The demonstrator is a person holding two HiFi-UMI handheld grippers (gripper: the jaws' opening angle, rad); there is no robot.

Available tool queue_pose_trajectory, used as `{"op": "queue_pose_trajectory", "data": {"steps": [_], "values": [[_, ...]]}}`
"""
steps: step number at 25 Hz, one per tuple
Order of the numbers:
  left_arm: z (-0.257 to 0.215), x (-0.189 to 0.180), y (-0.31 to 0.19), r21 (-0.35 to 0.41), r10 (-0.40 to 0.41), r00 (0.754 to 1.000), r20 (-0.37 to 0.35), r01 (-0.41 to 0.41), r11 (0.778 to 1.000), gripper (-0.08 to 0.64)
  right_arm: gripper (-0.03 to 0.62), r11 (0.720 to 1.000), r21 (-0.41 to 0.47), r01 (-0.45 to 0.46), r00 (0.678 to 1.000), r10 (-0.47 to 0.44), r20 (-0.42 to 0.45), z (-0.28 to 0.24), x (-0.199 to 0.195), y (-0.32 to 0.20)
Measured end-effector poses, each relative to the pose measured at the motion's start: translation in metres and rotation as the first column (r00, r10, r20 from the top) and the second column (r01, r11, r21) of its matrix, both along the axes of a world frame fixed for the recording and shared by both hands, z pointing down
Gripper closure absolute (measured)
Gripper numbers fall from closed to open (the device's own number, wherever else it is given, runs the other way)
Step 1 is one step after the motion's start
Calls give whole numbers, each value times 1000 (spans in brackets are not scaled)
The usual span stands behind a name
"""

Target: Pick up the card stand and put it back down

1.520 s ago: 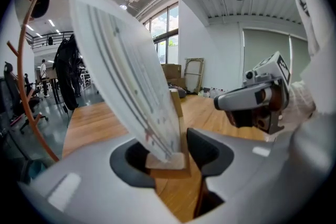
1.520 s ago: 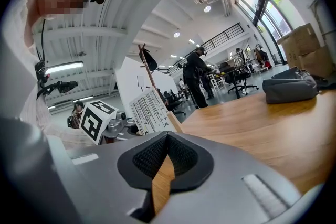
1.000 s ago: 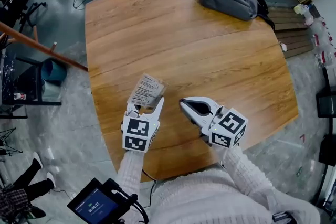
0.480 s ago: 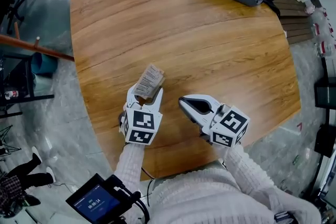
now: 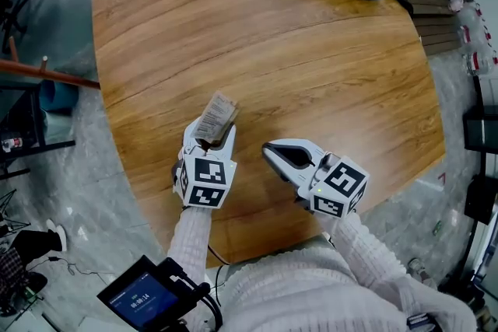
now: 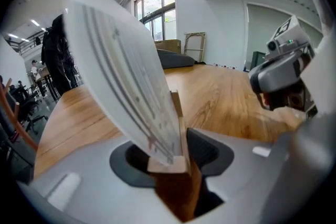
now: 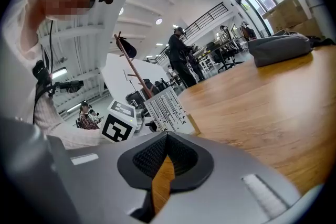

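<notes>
The left gripper (image 5: 209,141) squeezes the wooden foot of the card stand (image 5: 215,117) at the lower left of the head view. It has come down since a moment ago, so the stand is now much closer to the table (image 5: 311,66), but I cannot tell if the foot touches the wood yet. The right gripper (image 5: 269,151) is closed on nothing and waits just beside it, so I think the lifting is done and letting go comes next.
</notes>
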State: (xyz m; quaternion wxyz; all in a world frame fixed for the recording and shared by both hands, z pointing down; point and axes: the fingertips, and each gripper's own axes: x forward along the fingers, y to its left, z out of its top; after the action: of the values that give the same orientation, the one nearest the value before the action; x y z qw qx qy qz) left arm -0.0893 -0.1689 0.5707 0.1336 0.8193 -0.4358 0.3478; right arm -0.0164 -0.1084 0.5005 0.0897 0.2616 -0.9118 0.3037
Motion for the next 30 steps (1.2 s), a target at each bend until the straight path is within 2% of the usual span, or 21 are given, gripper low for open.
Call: {"op": "queue_pose_trajectory", "data": {"steps": [9, 12, 18, 26, 30], "values": [[-1, -2, -4, 28, -38, 999, -16, 39, 999, 364, 594, 1000, -7, 14, 1000, -14, -7, 0, -4, 2], [-9, -3, -5, 41, -57, 997, -49, 59, 997, 364, 594, 1000, -9, 21, 1000, -21, -9, -1, -6, 4], [-24, -8, 5, 36, -77, 995, -66, 80, 996, 344, 594, 1000, 19, 22, 1000, -22, -5, -11, -4, 7], [-74, -30, 40, 56, -161, 975, -152, 171, 984, 347, 594, 996, 77, 55, 998, -55, -8, -43, -10, 17], [-104, -36, 55, 95, -178, 966, -189, 199, 976, 409, 594, 990, 121, 75, 996, -69, -50, -56, -17, 20]]}}
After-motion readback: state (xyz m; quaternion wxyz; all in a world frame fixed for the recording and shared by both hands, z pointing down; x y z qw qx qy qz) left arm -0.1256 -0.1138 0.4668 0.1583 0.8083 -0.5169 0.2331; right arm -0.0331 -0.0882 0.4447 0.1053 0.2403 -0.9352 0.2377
